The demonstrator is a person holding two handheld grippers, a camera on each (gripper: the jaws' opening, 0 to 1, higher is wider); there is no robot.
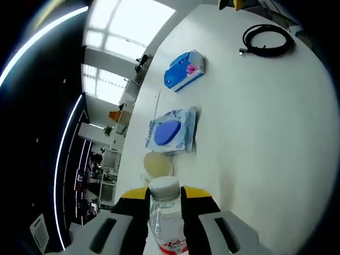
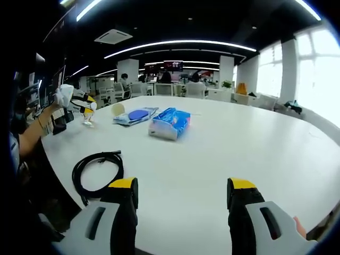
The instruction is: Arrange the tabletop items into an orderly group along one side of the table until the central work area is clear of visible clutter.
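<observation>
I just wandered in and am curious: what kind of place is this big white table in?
Most likely an open-plan office. Behind the white table stand rows of desks with chairs, long strip lights run across a dark ceiling with an air-conditioning unit, and large windows line one side.

Clear plastic water bottle (image 1: 166, 220) with a white screw cap and red-printed label, clamped upright between the left gripper's jaws at the table's edge; also seen far off in the right gripper view (image 2: 87, 114). Just beyond it, small round cream-coloured lid or dish (image 1: 158, 165), lying flat. Next in line, flat blue-and-white wet-wipe pack (image 1: 172, 130), lying flat. Further along, blue soft tissue pack (image 1: 184, 70), resting on its side. Coiled black cable (image 1: 267, 40), well apart.
</observation>
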